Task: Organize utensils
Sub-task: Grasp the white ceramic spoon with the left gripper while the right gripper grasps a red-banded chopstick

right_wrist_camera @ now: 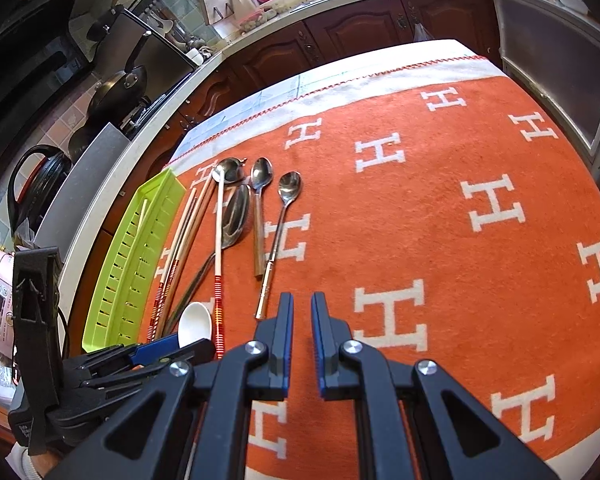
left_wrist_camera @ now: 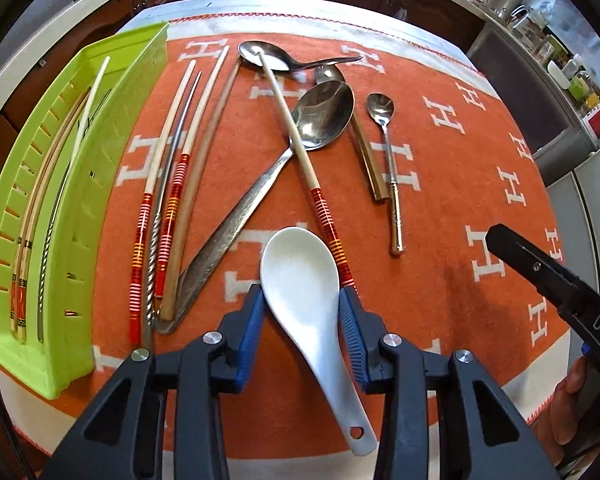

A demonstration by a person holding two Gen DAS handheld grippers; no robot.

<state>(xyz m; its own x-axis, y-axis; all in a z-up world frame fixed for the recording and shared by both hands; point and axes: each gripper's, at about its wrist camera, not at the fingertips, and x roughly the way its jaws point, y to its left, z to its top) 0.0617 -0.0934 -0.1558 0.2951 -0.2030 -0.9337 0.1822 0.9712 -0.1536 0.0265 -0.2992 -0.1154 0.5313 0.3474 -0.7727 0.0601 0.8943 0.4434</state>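
Observation:
A white ceramic spoon (left_wrist_camera: 300, 272) lies on the orange cloth with its handle toward the camera. My left gripper (left_wrist_camera: 300, 300) straddles its bowl, and both blue pads touch the bowl's sides. The same spoon (right_wrist_camera: 195, 322) and left gripper (right_wrist_camera: 168, 350) show at the lower left of the right wrist view. My right gripper (right_wrist_camera: 302, 308) hovers over bare cloth to the right, jaws almost together with nothing between them. A green slotted tray (left_wrist_camera: 100, 160) at the left holds a few chopsticks. Loose chopsticks (left_wrist_camera: 172, 184) and metal spoons (left_wrist_camera: 324, 116) lie beside it.
A red-banded chopstick (left_wrist_camera: 296, 148) crosses the large spoon and ends right beside the white spoon's bowl. A slim teaspoon (left_wrist_camera: 380, 106) lies further right. One finger of the right gripper (left_wrist_camera: 540, 272) juts in from the right. Kitchen counters (right_wrist_camera: 260, 36) ring the table.

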